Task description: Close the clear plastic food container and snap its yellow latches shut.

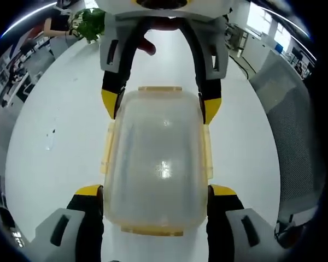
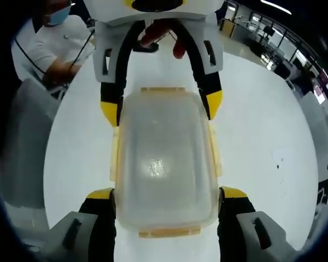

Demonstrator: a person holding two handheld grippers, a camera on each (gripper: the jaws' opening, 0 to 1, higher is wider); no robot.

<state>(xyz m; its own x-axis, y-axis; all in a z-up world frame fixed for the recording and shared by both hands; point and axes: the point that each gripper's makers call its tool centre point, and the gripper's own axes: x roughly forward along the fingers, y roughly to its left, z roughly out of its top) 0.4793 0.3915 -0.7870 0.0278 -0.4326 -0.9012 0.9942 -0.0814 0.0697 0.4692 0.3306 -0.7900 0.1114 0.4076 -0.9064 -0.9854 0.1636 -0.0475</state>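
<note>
while both grippers' fingers (image 1: 90, 192) flank it, container (image 1: 156, 158) lies closed

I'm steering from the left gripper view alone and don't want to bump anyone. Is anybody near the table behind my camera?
Observer: Yes. In the right gripper view, a person in a white shirt is at the edge of the table, beyond the left claw.
Operator: What is right behind my claw?
Observer: Fingers show just behind its body, above the container's far end.
Operator: Anything else back there?
Observer: Office desks stand past the table, on the side away from that person.
</note>
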